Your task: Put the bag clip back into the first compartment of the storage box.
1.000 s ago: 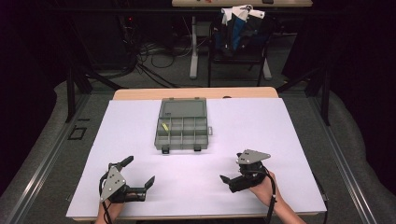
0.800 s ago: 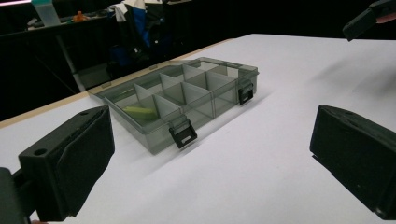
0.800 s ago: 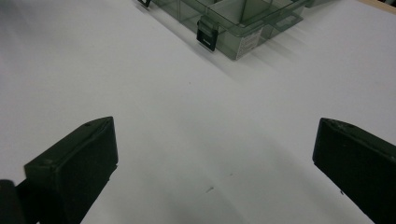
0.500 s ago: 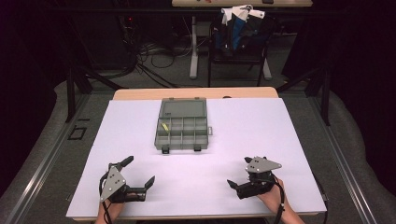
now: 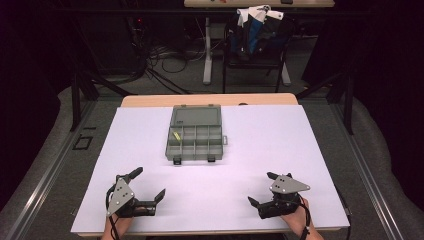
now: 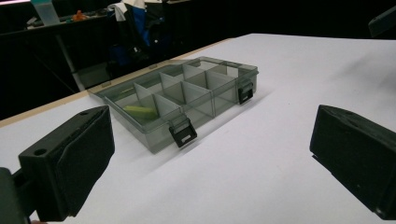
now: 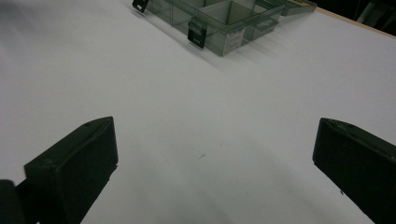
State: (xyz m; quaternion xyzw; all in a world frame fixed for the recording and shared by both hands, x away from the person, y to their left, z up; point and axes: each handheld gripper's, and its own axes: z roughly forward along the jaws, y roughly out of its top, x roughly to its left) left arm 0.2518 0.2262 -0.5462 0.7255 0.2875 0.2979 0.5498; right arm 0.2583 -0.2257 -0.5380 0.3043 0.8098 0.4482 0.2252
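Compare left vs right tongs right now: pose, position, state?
The left tongs sit near the table's front-left corner, jaws pointing up and right toward the organizer box. The right tongs sit front-right, jaws pointing left. The left gripper view frames the box between its jaws; the right gripper view shows mostly bare white table, with the box at the top edge. Both are open, holding nothing, low over the table.

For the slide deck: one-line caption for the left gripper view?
Open left tool faces a closed grey compartment box on the white table, a yellow-green item in one cell.

Grey translucent compartment box (image 5: pixel 195 133), lid closed, flat mid-table, yellow-green piece (image 6: pixel 139 111) in one compartment
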